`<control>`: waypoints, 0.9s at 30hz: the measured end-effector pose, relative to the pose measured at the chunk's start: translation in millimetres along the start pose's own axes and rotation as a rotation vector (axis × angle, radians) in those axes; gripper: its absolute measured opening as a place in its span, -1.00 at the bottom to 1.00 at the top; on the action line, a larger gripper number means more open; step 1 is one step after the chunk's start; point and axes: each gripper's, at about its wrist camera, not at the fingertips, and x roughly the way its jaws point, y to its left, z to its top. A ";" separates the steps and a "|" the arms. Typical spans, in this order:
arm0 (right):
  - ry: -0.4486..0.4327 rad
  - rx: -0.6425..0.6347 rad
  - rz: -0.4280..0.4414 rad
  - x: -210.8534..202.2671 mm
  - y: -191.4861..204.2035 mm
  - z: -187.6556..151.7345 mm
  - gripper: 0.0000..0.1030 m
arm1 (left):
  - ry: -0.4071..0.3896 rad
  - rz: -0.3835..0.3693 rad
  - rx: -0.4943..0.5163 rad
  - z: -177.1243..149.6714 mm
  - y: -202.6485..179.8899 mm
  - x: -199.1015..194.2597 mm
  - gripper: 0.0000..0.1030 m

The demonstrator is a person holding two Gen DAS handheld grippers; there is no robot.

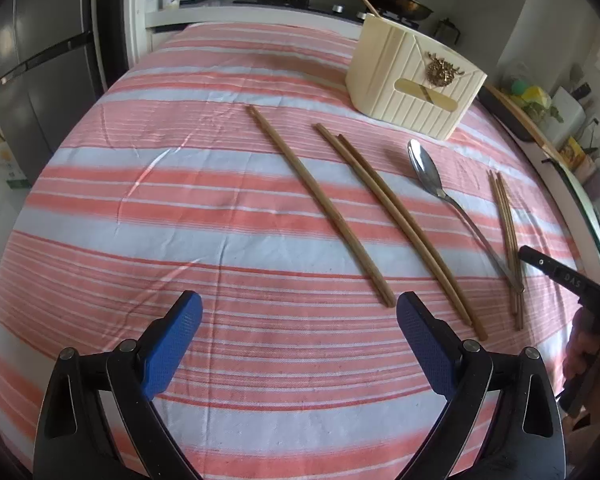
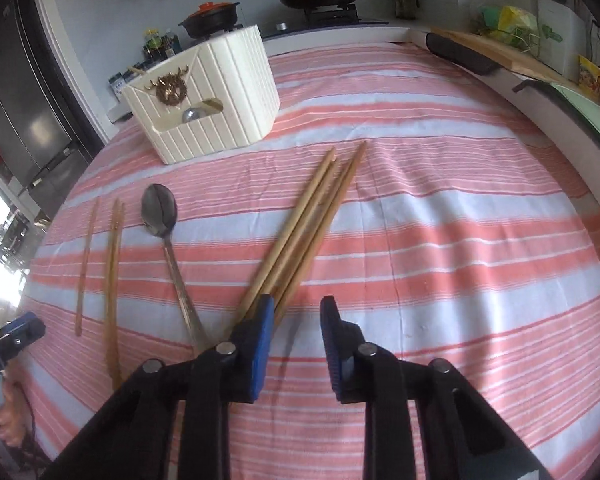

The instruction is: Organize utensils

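Wooden chopsticks lie on the striped cloth in three groups: a left pair (image 1: 320, 204), a middle pair (image 1: 396, 220) and a right bundle (image 1: 508, 240) (image 2: 308, 220). A steel spoon (image 1: 452, 204) (image 2: 160, 208) lies between the middle pair and the bundle. My left gripper (image 1: 300, 320) stands wide open just above the cloth, short of the left pair's near ends. My right gripper (image 2: 298, 308) hangs low over the bundle's near ends, its jaws a narrow gap apart. The sticks run under its left pad (image 2: 260, 344), and neither pad presses on them.
A cream ribbed utensil holder (image 1: 412, 80) (image 2: 204, 92) stands at the far side of the table, with a stick poking out and something shiny behind its slot. A stove with pans lies behind it. A counter with clutter (image 2: 540, 40) borders the right side.
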 end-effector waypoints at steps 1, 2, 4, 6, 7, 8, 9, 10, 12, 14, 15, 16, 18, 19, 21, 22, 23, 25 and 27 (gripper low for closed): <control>-0.010 0.000 -0.018 -0.7 -0.4 -0.5 -0.64 | -0.003 0.004 0.002 -0.6 0.6 -1.1 0.90; -0.008 -0.018 -0.050 -1.4 0.3 -1.6 -0.65 | -0.006 0.008 0.002 -1.1 1.5 -2.1 0.90; -0.005 -0.040 -0.072 -3.7 -0.2 -4.9 -0.68 | -0.007 0.009 -0.002 -1.4 3.5 -2.0 0.90; 0.000 -0.024 -0.062 -6.8 -1.6 -3.6 -0.67 | -0.003 0.006 -0.005 -1.0 4.1 0.8 0.90; -0.012 0.019 -0.033 -10.4 -4.6 -1.8 -0.67 | -0.001 0.006 -0.007 -0.9 3.9 2.2 0.90; -0.021 0.054 -0.005 -13.3 -7.2 0.0 -0.67 | 0.000 0.007 -0.008 -1.0 3.2 3.2 0.90; -0.017 0.069 0.009 -13.4 -6.9 1.6 -0.67 | 0.001 0.004 -0.007 -1.4 2.3 4.0 0.90; 0.003 0.069 0.026 -10.3 -4.6 3.2 -0.64 | 0.001 0.000 -0.004 -1.7 1.3 4.2 0.90; 0.047 0.057 0.029 -0.1 2.1 4.1 -0.63 | 0.001 0.001 0.006 -2.3 -0.9 4.5 0.90; 0.038 -0.004 -0.041 2.2 12.3 6.6 -0.67 | -0.002 0.008 0.008 -3.2 -1.0 4.2 0.90; 0.043 -0.013 -0.061 3.9 14.7 8.8 -0.67 | -0.002 0.008 0.004 -3.9 -0.2 4.4 0.90; 0.048 -0.011 -0.071 5.4 15.8 11.4 -0.67 | 0.001 0.005 -0.001 -4.4 1.0 4.9 0.90; 0.058 -0.023 -0.088 9.2 18.9 17.1 -0.67 | 0.009 0.003 -0.007 -5.9 2.7 6.7 0.90; 0.063 -0.030 -0.093 10.8 19.6 19.7 -0.67 | 0.013 0.007 -0.007 -6.4 2.9 7.5 0.90; 0.071 -0.026 -0.086 11.4 16.5 22.0 -0.67 | 0.014 0.016 -0.004 -7.5 4.6 7.0 0.90; 0.074 -0.033 -0.092 11.3 15.5 21.9 -0.67 | 0.012 0.017 -0.005 -8.5 5.9 5.8 0.90; 0.071 -0.049 -0.121 10.7 15.2 21.3 -0.68 | 0.009 0.018 -0.007 -9.2 7.3 4.9 0.90; 0.077 -0.076 -0.146 13.6 13.5 19.4 -0.65 | 0.011 0.019 -0.014 -9.7 9.9 5.7 0.90; 0.064 -0.092 -0.151 11.4 13.4 18.7 -0.65 | 0.019 0.019 -0.022 -9.8 10.7 9.2 0.90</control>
